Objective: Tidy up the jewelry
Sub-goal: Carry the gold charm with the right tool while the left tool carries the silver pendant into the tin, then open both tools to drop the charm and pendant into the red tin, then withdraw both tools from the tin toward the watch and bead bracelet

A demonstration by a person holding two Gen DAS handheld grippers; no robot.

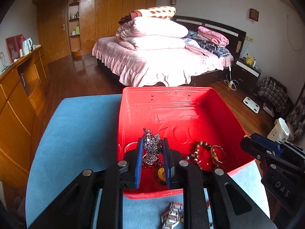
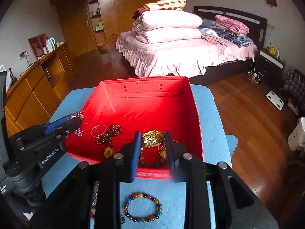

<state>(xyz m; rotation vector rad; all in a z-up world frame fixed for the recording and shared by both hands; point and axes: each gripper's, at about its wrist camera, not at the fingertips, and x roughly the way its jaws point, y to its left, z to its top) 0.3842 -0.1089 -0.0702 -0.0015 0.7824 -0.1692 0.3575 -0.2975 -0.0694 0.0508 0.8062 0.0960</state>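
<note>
A red box sits open on a blue cloth. My left gripper is shut on a silver bead chain, held over the box's near left part; it also shows in the right wrist view. My right gripper is shut on a gold ornament over the box's near right part; it shows in the left wrist view. In the box lie a brown bead bracelet, a thin bangle and a dark bead necklace.
On the blue cloth in front of the box lie a silver watch and a multicoloured bead bracelet. A bed stands behind, wooden cabinets along the left, wooden floor around.
</note>
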